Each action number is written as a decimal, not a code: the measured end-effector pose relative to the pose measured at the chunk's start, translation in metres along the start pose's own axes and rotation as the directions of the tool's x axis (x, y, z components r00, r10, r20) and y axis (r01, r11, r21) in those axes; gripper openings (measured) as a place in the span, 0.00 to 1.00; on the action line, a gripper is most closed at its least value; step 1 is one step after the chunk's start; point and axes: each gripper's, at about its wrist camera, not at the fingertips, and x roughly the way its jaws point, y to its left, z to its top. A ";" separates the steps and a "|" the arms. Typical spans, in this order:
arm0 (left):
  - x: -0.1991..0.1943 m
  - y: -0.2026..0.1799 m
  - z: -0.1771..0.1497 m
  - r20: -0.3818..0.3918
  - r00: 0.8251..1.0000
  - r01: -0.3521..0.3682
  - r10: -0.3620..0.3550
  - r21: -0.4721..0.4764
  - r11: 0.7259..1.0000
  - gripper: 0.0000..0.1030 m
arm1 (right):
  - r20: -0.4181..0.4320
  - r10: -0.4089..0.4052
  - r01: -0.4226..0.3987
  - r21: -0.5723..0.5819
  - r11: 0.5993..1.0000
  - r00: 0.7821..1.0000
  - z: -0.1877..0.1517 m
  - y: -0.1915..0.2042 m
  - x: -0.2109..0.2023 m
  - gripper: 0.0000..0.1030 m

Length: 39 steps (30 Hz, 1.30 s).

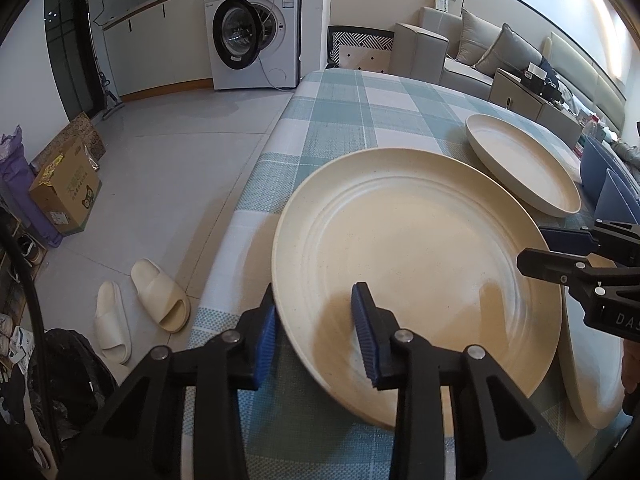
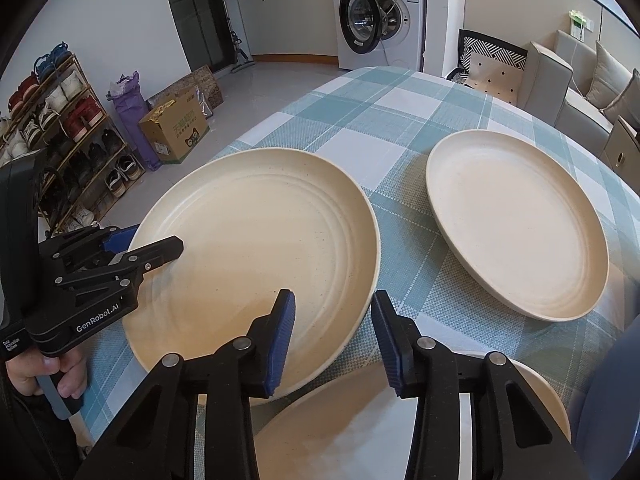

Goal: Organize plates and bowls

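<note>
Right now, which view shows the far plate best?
Right wrist view: the far plate lies whole and unblocked on the checked cloth. Left wrist view shows it smaller and foreshortened at the right.

The left gripper (image 1: pixel 316 332) points steeply down, one blue pad (image 1: pixel 366 332) above the rim of the big cream plate (image 1: pixel 400 248) and the other outside it. The right gripper (image 2: pixel 332 338) also points down, its jaws straddling the same plate's opposite rim. A bare hand (image 2: pixel 48 372) holds the left gripper's handle.
</note>
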 end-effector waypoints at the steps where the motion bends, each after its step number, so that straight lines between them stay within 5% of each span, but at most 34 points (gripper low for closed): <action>1: 0.000 0.001 0.000 -0.001 1.000 0.001 -0.001 -0.001 1.000 0.33 | 0.002 0.000 0.000 0.001 1.000 1.000 0.000 0.000 0.000 0.40; 39: -0.047 -0.005 0.015 0.118 0.993 -0.006 0.006 -0.003 1.000 0.33 | 0.141 -0.001 0.004 -0.024 1.000 0.990 0.002 0.014 -0.058 0.40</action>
